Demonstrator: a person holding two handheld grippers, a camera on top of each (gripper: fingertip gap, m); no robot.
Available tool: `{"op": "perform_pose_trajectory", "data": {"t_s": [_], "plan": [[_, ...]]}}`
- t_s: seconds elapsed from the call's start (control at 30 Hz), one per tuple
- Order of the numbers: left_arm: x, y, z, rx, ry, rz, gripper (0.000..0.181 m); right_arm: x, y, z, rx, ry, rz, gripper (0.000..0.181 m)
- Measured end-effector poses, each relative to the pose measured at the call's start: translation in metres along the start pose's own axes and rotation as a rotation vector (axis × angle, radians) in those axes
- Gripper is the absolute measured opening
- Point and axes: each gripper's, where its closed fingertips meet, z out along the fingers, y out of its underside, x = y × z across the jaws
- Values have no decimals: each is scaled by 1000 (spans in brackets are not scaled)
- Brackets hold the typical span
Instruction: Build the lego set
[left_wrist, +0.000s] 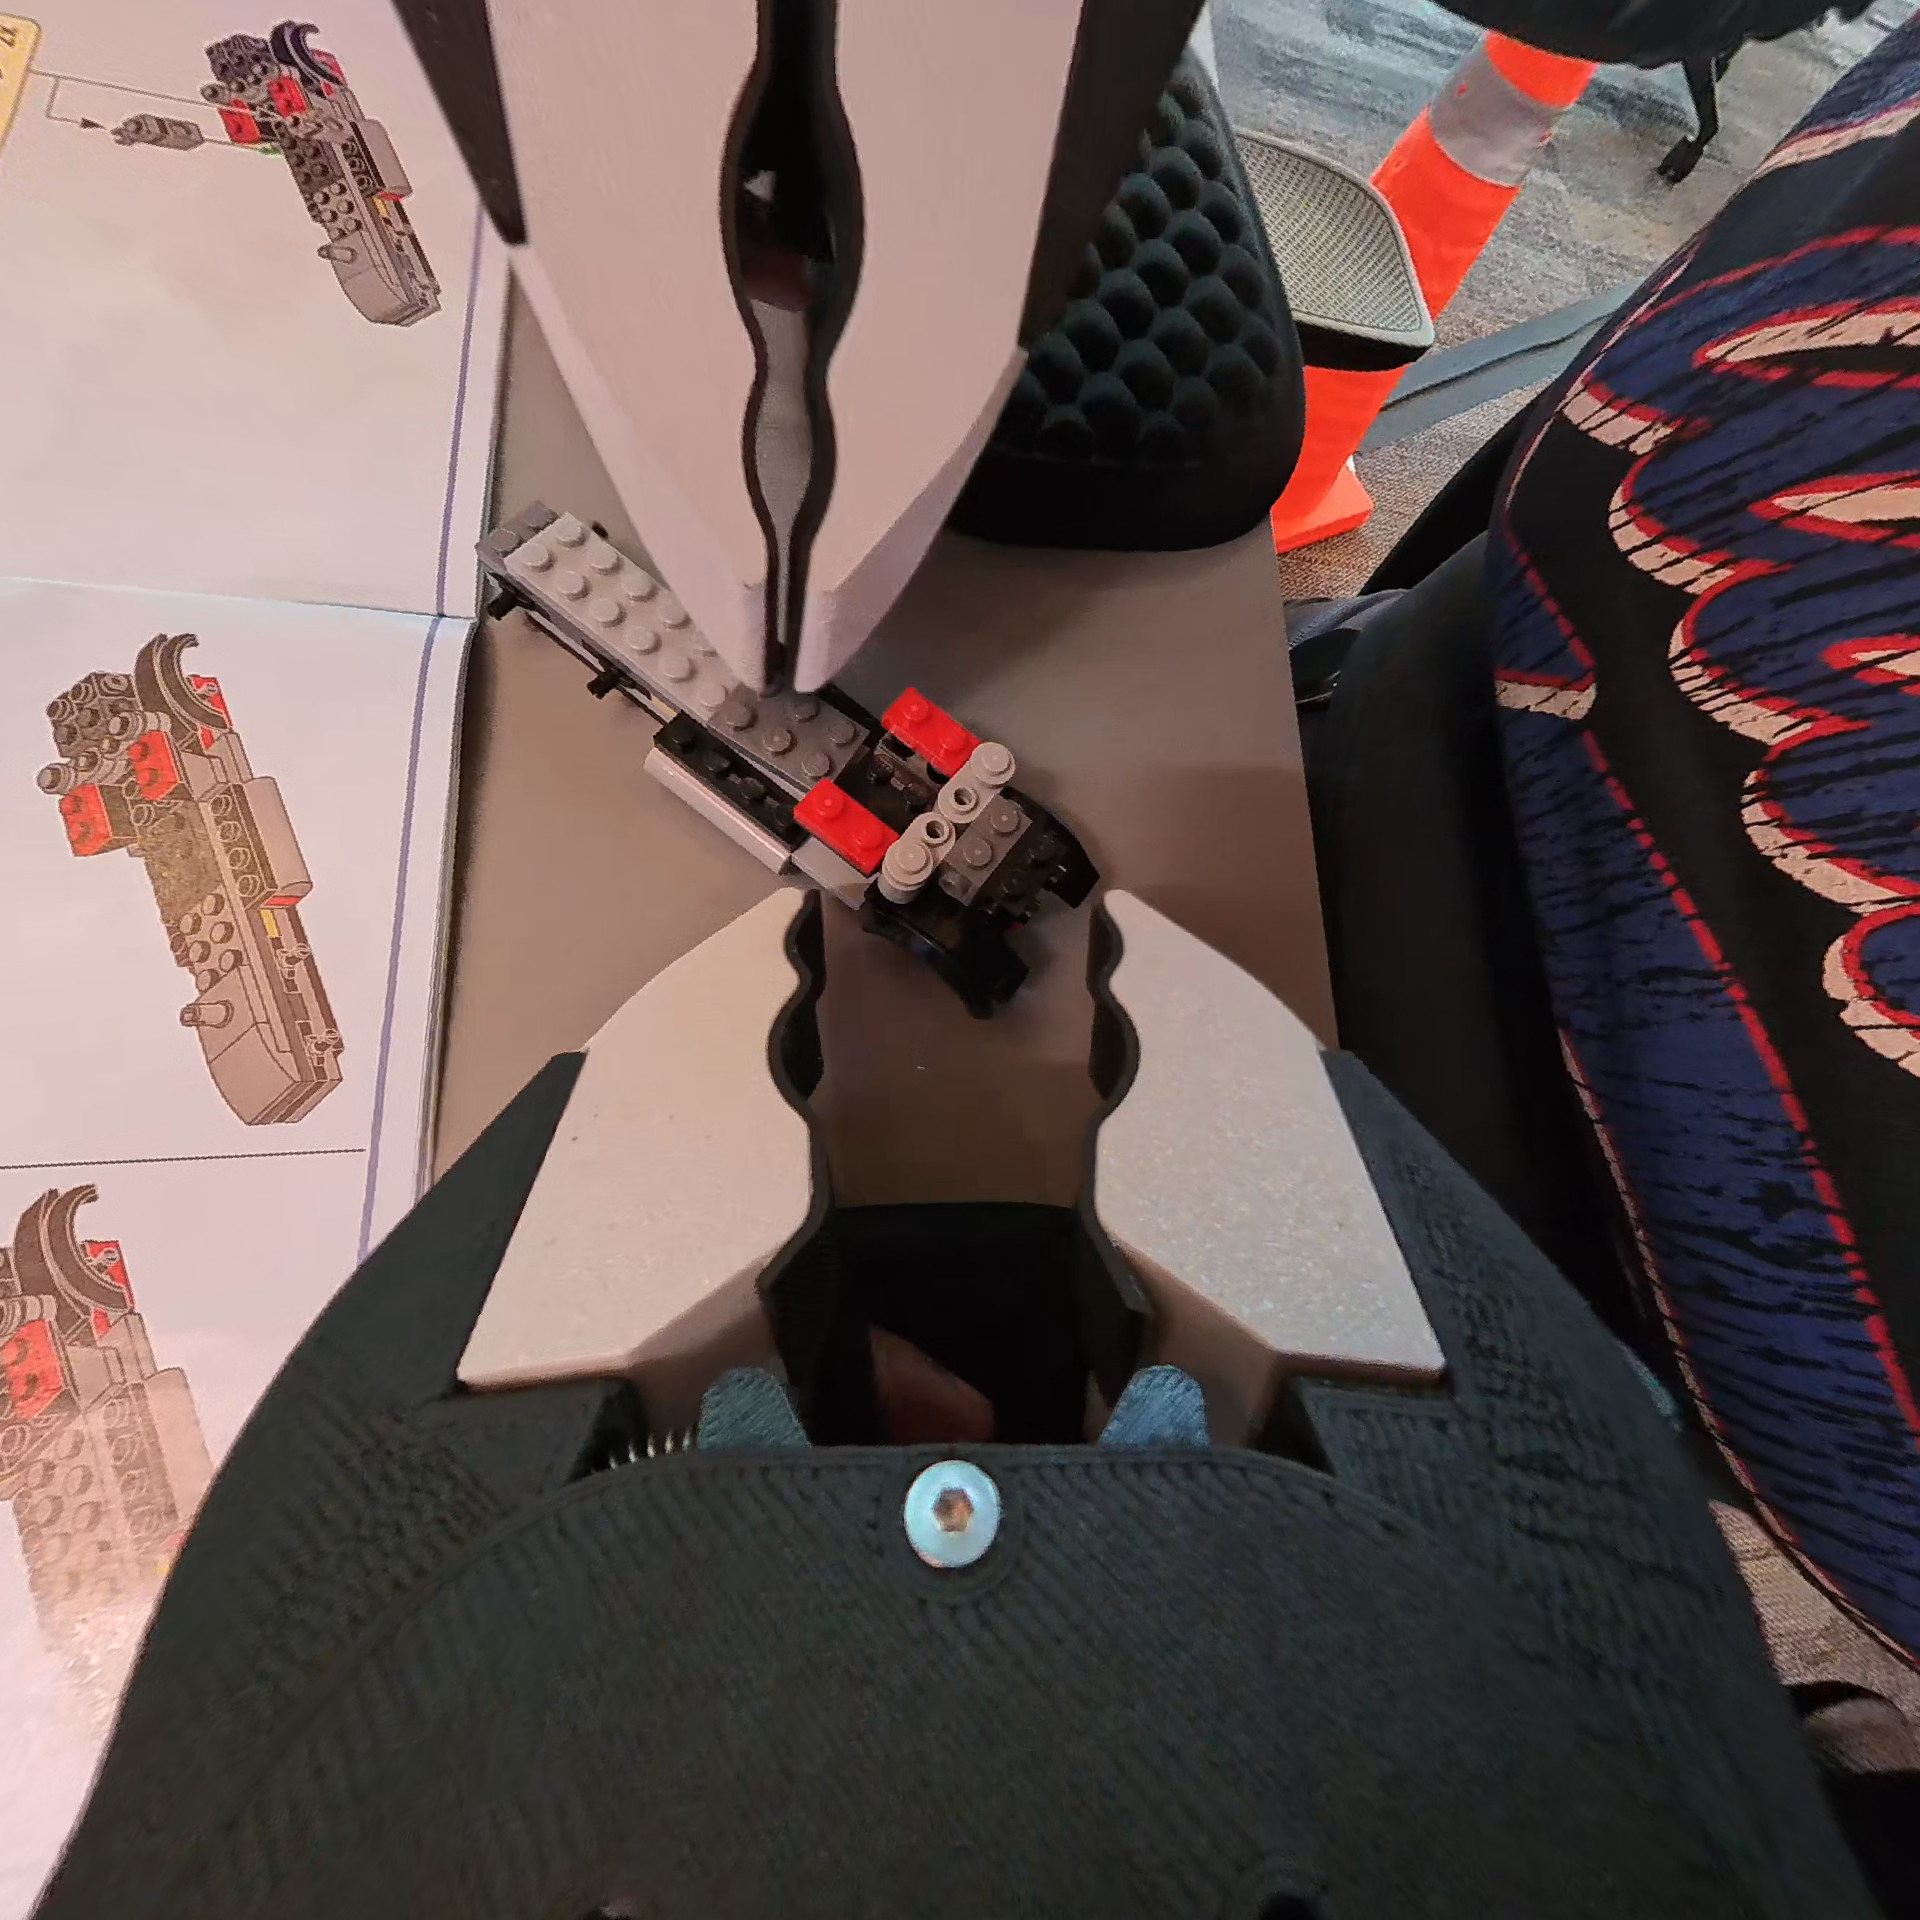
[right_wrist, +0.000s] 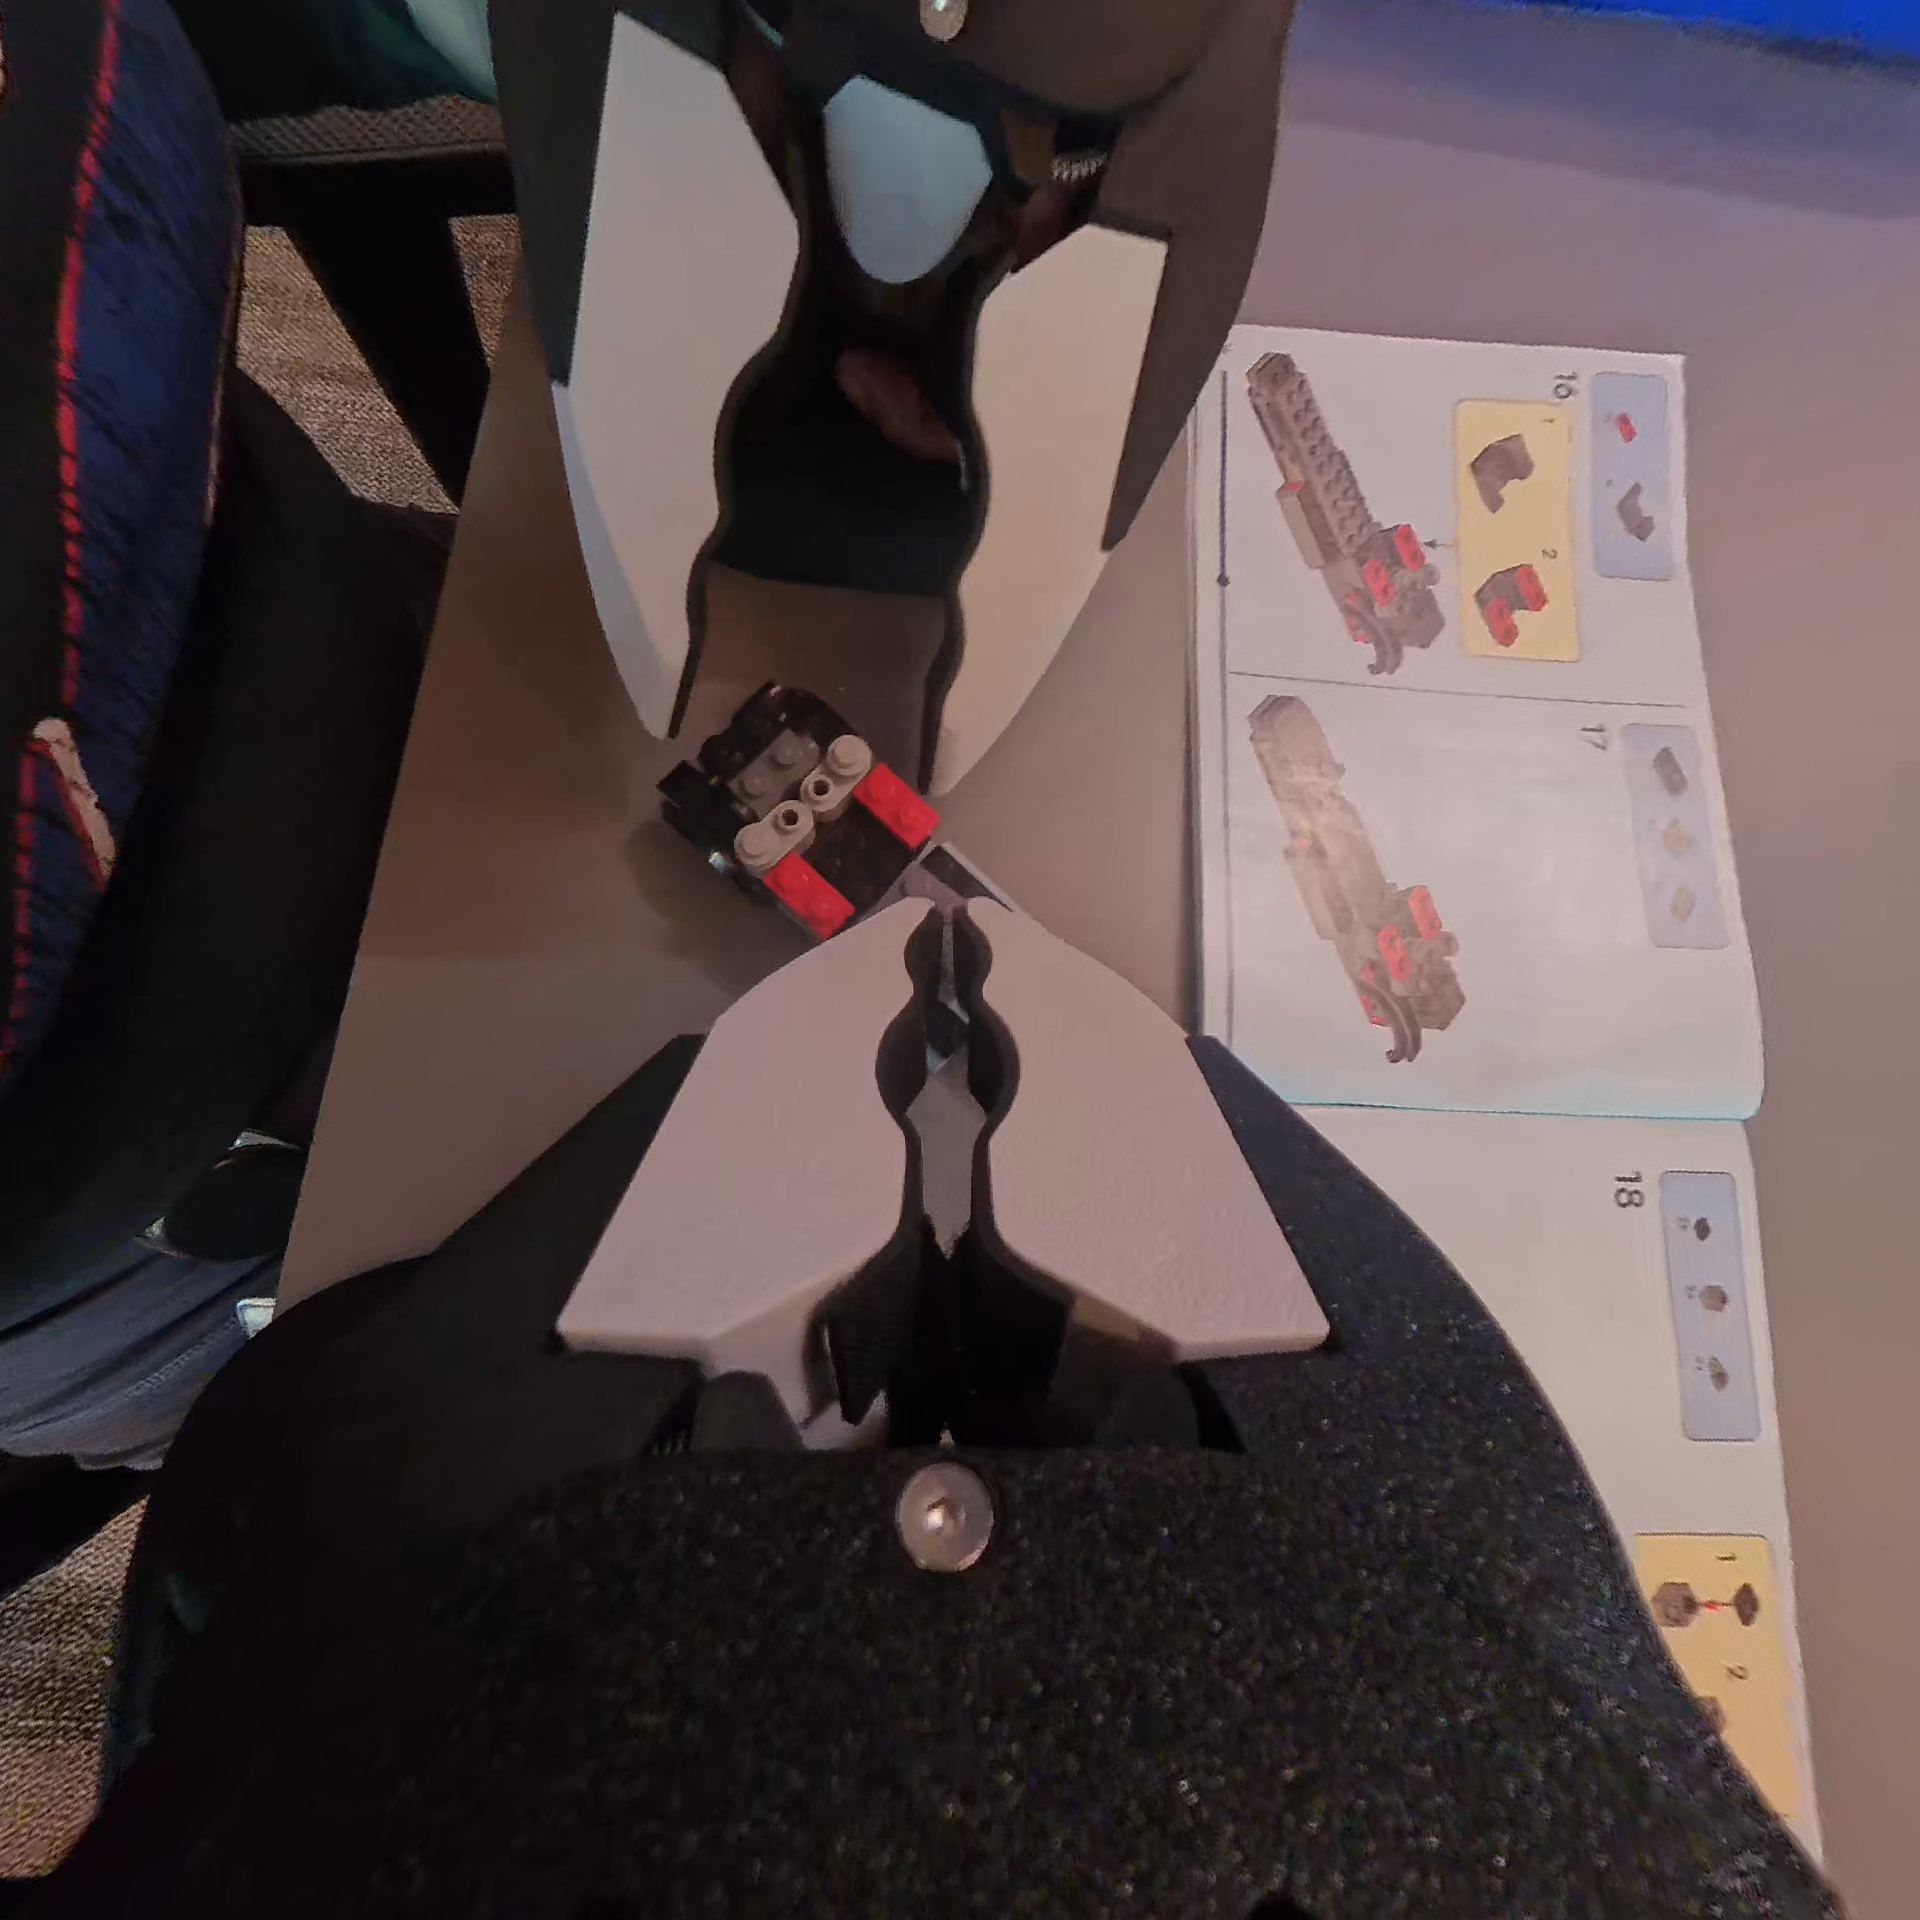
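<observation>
Two claws meet over one lego model on a grey surface (left_wrist: 582, 852).

Left claw (left_wrist: 951, 904): fingers spread wide, nothing between them; tips sit just beside the dark front end of the model, one on each side of its nose, contact not clear.

Right claw (right_wrist: 940, 909): fingers drawn nearly together, tips pressed down on the model's mid-section. In the left wrist view this claw (left_wrist: 781, 681) comes in from the top of the picture, its tips touching the studded grey plates. Whether it pinches a small piece at the tips cannot be told; a thin dark and pale sliver shows in the gap.

Lego model (left_wrist: 769, 748): long, lying flat on the surface, angled. Light grey studded plate at the rear, darker grey plate mid-way, black front section with two red plates (left_wrist: 844, 824) and pale grey round studs (left_wrist: 951, 821).

Instruction booklet (left_wrist: 218, 623): open, flat on the surface just beside the model, pages showing drawings of the build.

Beyond the surface edge: a person's patterned blue, red and black garment (left_wrist: 1714, 727), a black dimpled cushion (left_wrist: 1153, 343), an orange traffic cone (left_wrist: 1444, 208) on carpet.
</observation>
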Motion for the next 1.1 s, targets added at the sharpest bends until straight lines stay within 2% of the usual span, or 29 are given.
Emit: {"op": "perform_pose_trajectory", "data": {"t_s": [0.13, 0.43, 0.6, 1.1], "plan": [[-1, 2, 2, -15, -23, 13, 48, 1, 9, 5, -84, -15, 13, 0], [-3, 3, 3, -22, -49, 20, 43, -5, 10, 5, -128, 17, 39, 1], [-2, 2, 3, -18, -40, 17, 41, -2, -4, -3, -75, -19, 34, 1], [-2, 3, 5, -22, -20, -3, 39, -6, 7, 9, -162, -148, -47, 2]]}}
